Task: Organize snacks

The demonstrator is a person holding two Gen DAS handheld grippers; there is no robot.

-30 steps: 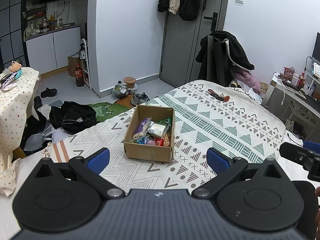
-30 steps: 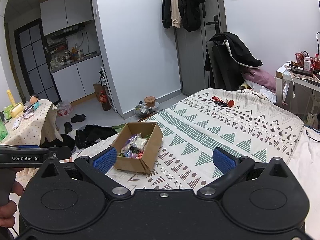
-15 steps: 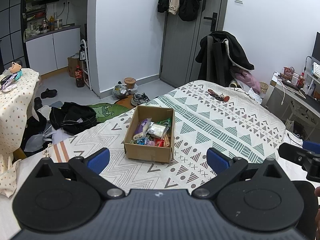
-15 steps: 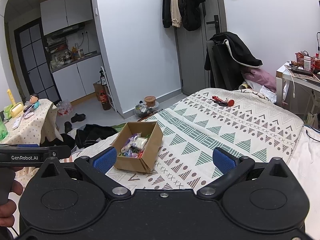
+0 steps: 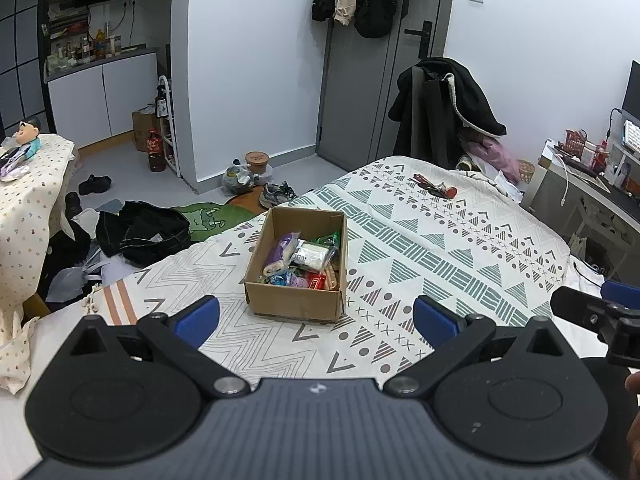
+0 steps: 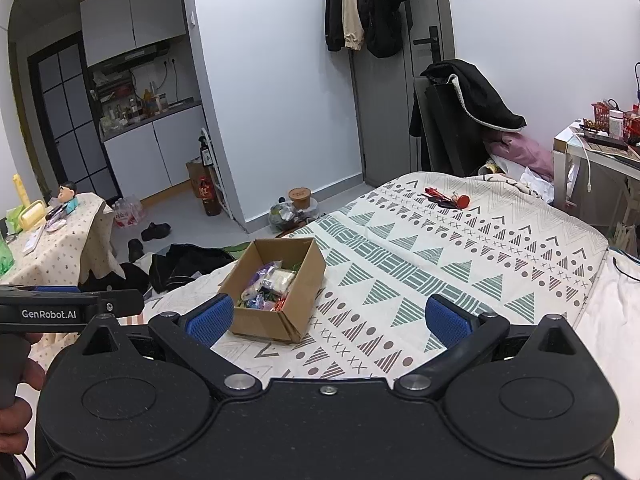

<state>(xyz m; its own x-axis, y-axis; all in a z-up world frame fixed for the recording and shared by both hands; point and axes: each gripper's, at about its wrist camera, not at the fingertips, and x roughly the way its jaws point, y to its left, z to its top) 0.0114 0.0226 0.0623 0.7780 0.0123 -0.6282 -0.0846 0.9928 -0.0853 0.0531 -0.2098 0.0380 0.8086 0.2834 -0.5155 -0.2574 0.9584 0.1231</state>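
An open cardboard box (image 5: 296,300) (image 6: 298,304) stands on the patterned bedspread (image 5: 440,240) (image 6: 460,264), full of mixed snack packets (image 5: 304,260) (image 6: 266,286), among them a purple one and a clear one. My left gripper (image 5: 316,320) hovers open just short of the box, nothing between its blue pads. In the right wrist view my right gripper (image 6: 327,318) is open too, empty, with the box ahead and slightly left. Each gripper shows at the edge of the other's view.
Small red items (image 5: 434,188) (image 6: 448,198) lie on the far part of the bed. A chair draped with a black coat (image 5: 448,108) stands behind. Clothes and shoes (image 5: 144,232) litter the floor at left, beside a cloth-covered table (image 5: 28,188). A desk (image 5: 592,184) is at right.
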